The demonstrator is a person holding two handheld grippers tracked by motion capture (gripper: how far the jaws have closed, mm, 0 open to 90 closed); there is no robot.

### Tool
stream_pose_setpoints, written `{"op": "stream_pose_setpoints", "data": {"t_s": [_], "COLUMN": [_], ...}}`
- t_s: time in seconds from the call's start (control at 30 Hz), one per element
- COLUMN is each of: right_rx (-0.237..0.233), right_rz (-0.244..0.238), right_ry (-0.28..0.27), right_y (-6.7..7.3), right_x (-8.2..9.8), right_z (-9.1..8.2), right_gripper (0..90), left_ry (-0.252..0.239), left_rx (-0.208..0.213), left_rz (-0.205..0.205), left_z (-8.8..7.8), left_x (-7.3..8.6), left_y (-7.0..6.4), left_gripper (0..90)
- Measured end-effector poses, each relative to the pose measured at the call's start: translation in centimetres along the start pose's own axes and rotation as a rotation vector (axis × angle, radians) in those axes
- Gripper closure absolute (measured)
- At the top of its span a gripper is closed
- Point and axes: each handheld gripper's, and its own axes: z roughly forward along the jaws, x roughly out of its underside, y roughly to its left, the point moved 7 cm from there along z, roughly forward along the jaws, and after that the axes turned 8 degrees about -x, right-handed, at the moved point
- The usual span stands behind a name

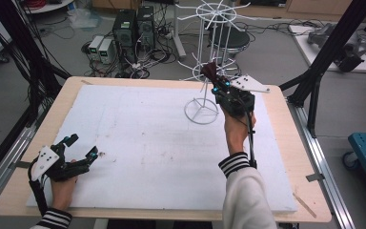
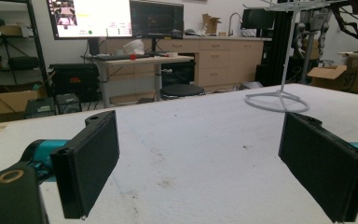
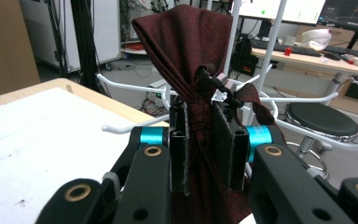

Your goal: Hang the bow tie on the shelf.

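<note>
Up by the white wire rack [image 1: 205, 57], the right gripper [image 3: 199, 144] clamps a bunched dark-red cloth [image 3: 186, 51]; left gripper [image 2: 200, 158] gapes.

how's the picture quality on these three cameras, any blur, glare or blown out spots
High view: even, soft light, slightly grainy, the white rack thin against floor clutter. Left gripper view: the open left gripper has soft near jaws; the monitor is blown out white. Right gripper view: the dark red cloth is fairly sharp in the right gripper, background desks softer.
</note>
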Motion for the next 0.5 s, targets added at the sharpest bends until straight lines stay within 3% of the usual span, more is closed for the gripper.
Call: {"op": "stream_pose_setpoints", "data": {"t_s": [0.37,0.5], "right_rx": [-0.001,-0.005], "right_rz": [0.002,-0.022], "right_ry": [0.038,0.051], "right_y": [-0.10,-0.08], "right_x": [-0.05,0.02], "right_z": [0.41,0.49], "right_gripper": [75.1,73.6], "left_ry": [0.000,0.000], "left_rx": [0.000,0.000], "left_rz": [-0.002,-0.002], "left_z": [0.00,0.00], "left_x": [0.00,0.00], "left_y": [0.00,0.00], "left_gripper": [12.6,12.7]}}
